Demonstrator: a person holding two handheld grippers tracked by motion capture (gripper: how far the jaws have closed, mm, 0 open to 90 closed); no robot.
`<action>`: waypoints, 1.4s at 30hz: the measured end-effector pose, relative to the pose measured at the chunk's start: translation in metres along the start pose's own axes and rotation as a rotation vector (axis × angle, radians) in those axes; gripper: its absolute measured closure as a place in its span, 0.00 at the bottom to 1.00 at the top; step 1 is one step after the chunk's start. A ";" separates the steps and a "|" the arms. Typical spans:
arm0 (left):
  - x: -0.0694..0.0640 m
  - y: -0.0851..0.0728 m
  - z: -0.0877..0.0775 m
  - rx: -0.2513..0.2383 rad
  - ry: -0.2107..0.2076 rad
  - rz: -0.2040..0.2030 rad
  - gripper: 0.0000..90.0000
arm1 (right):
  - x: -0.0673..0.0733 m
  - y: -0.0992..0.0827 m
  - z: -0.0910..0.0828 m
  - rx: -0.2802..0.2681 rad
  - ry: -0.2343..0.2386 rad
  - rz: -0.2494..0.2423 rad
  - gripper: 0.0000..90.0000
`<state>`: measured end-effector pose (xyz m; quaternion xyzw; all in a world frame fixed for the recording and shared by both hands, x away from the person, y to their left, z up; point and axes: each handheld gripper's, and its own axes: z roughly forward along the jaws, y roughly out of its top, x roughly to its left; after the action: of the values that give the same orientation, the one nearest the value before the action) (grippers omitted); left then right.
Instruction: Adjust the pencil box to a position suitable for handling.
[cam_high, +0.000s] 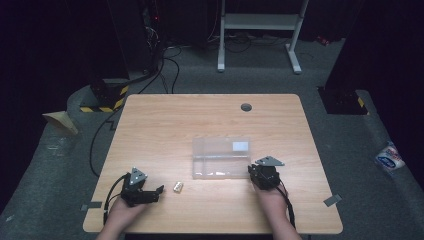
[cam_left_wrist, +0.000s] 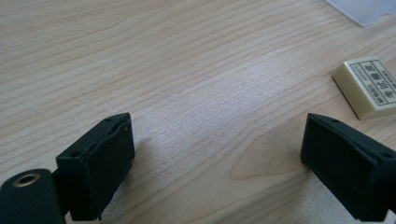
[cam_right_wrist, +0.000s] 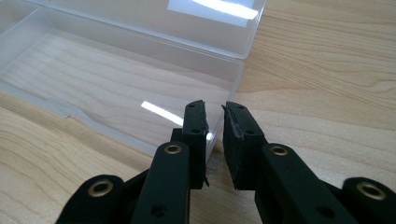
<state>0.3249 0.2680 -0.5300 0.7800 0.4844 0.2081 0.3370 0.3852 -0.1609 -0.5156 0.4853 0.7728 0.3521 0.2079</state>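
Resting on the desk (cam_high: 165, 120), the left tool (cam_left_wrist: 217, 154) gapes beside an eraser (cam_left_wrist: 369, 86); the right tool (cam_right_wrist: 215, 140) pinches the clear box's (cam_right_wrist: 121, 79) near-right wall.

one eraser (cam_high: 178, 187), one clear box (cam_high: 221, 158), two grippers

Left tool (cam_high: 159, 190) rests low on the worktop (cam_high: 165, 125), jaws spread toward a small pale block (cam_high: 177, 187) just beside it. Right tool (cam_high: 257, 170) sits against the clear plastic box's (cam_high: 220, 158) near-right corner.
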 end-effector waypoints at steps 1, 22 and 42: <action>0.000 0.000 0.000 0.000 0.000 0.000 0.11 | 0.000 0.000 0.000 0.000 0.000 0.003 0.87; 0.002 0.000 -0.001 0.001 0.007 0.003 0.11 | -0.014 0.011 -0.023 -0.101 0.034 0.021 0.60; 0.003 0.002 -0.002 0.016 0.053 -0.017 0.14 | -0.084 -0.047 -0.043 0.030 -0.103 0.048 0.31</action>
<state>0.3262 0.2711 -0.5271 0.7728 0.5014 0.2220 0.3194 0.3652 -0.2638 -0.5234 0.5243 0.7543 0.3199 0.2318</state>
